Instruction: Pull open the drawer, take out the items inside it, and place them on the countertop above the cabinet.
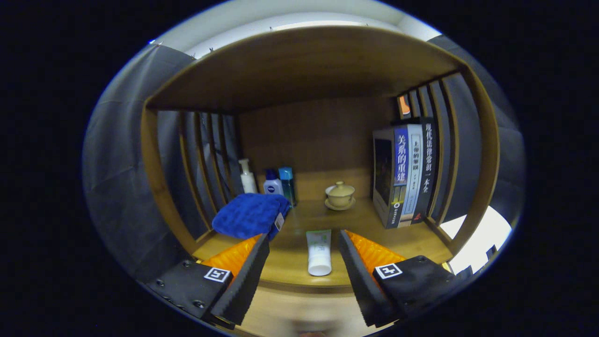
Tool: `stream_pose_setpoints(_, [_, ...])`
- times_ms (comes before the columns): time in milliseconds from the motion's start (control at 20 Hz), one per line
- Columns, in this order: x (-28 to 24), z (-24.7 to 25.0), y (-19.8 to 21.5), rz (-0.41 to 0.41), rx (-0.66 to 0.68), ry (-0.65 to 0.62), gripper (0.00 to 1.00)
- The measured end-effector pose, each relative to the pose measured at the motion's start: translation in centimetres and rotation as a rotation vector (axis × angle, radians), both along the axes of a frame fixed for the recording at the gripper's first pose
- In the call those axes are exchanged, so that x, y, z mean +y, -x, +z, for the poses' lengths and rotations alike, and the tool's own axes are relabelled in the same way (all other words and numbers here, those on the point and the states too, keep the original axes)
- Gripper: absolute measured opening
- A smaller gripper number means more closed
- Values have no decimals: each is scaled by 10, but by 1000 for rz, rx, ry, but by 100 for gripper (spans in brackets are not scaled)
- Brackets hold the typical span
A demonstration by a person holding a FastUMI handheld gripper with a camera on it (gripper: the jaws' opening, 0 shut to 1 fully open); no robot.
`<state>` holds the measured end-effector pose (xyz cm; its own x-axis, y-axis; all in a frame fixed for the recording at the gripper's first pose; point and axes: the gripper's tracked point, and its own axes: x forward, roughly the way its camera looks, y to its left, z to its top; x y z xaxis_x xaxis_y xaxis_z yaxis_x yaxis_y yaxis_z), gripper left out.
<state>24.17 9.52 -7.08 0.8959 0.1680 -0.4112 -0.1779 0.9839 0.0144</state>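
My gripper [304,255] stands open, its two fingers spread wide over the front edge of the wooden countertop [299,220]. Between the fingers lies a white tube with a green label [319,252], flat on the countertop, cap end toward me; neither finger touches it. A folded blue towel [252,215] rests on the countertop just beyond my left finger. The drawer itself is below the view.
At the back left stand a white pump bottle [246,177], a blue-capped white bottle [272,183] and a teal box [287,183]. A lidded beige cup on a saucer [340,195] sits at the back middle. Upright books [405,171] stand right. A shelf board [299,65] roofs the niche.
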Motion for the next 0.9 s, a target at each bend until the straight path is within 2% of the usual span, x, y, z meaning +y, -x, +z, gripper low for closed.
stream_pose_setpoints(200, [8,30,43,32,-98,14,96])
stream_pose_setpoints(450, [20,41,90,69,-159,35,96])
stream_pose_setpoints(550, [20,38,100,70,-180,46,96])
stream_pose_setpoints(900, [14,12,172,51,-224,64,96])
